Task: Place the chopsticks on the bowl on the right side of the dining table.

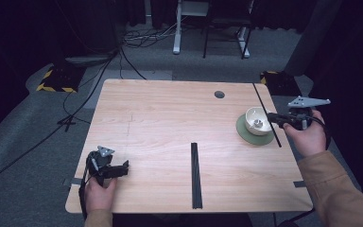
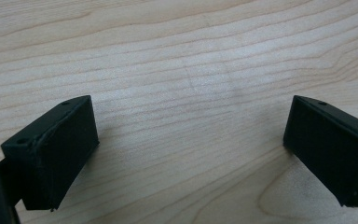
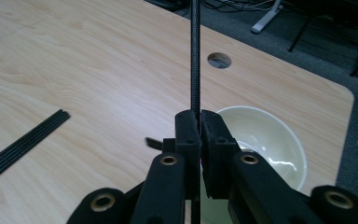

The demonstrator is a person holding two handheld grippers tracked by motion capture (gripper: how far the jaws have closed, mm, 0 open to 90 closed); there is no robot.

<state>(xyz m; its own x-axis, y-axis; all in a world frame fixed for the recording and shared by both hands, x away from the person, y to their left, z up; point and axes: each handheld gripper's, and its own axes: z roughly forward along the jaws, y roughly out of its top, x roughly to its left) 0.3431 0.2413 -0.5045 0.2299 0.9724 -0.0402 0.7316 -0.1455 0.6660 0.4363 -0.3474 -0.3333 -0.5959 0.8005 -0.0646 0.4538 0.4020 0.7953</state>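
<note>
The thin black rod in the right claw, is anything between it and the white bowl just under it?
Nothing visible. The right claw is shut on the black rod, and the white bowl sits open beneath it on its green saucer. The other rods lie off at the table's middle.

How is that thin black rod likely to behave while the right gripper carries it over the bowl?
The rod looks straight along its length, so probably stiff. Pinched at one point by the right gripper, it may swivel in the jaws. Being round and thin, it would likely roll on the table.
</note>
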